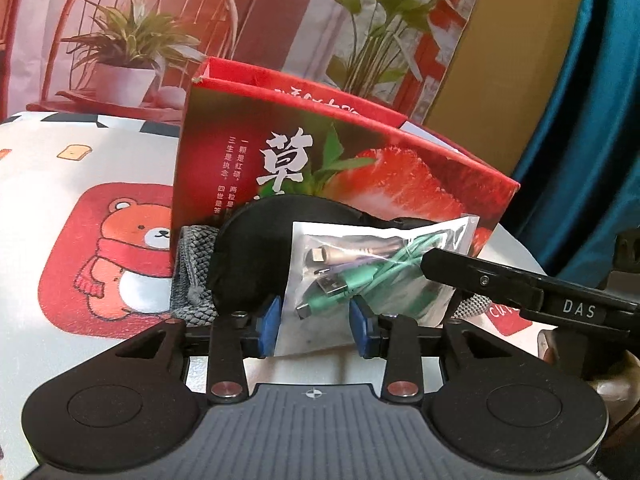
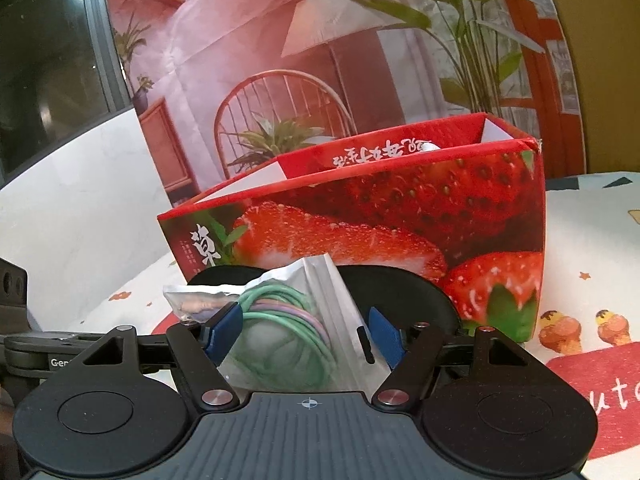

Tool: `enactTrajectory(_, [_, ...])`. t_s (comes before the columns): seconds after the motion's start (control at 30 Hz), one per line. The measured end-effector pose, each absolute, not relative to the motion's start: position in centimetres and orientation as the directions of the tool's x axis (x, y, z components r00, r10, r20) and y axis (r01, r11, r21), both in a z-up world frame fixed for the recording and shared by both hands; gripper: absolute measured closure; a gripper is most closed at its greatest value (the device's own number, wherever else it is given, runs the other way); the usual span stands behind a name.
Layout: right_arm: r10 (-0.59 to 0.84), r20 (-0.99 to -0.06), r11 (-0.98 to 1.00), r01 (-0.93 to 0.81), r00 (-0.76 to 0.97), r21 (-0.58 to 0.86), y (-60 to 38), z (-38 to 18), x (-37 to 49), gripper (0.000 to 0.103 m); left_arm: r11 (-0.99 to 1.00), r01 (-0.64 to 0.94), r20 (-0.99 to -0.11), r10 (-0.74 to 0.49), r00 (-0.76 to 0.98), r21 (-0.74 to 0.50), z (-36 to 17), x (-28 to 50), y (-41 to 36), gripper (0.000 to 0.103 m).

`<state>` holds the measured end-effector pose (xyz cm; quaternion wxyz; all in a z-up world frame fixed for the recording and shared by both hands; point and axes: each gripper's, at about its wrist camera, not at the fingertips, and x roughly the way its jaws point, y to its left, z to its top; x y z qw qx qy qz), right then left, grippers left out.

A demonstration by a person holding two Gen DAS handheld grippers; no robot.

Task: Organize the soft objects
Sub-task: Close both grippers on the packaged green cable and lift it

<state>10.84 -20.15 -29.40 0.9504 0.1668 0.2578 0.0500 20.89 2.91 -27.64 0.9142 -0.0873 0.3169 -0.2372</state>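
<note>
Beside the strawberry box (image 1: 360,168), only the left view shows the grey knit pouch (image 1: 192,276).

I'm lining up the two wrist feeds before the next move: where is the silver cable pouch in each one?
Left wrist: the silver cable pouch sits centre, lower middle, between the left gripper's blue pads, in front of the black soft item.
Right wrist: the pouch is centre-left, low, between the right gripper's blue pads.
Shared landmark: the red strawberry box stands right behind the pouch in both.
</note>
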Motion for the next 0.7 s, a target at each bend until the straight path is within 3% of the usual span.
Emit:
enactTrajectory(0.23, [0.182, -0.508, 0.949, -0.015, 0.842, 0.316, -19.5, -30.0, 11.0, 0.036, 0.851, 0.342, -0.519, -0.517, 0.681, -0.399, -28.5, 22.0, 3.7, 0.064])
enactTrajectory(0.43, [0.160, -0.540, 0.954, 0.010, 0.826, 0.299, -19.2, -30.7, 11.1, 0.048, 0.844, 0.346, -0.522, -0.528, 0.670, -0.409, -28.8, 21.8, 3.6, 0.064])
enactTrajectory(0.7, [0.145, -0.579, 0.962, 0.022, 0.802, 0.271, -18.6, -30.8, 11.1, 0.056, 0.833, 0.354, -0.541, -0.548, 0.638, -0.426, -29.2, 21.4, 3.4, 0.064])
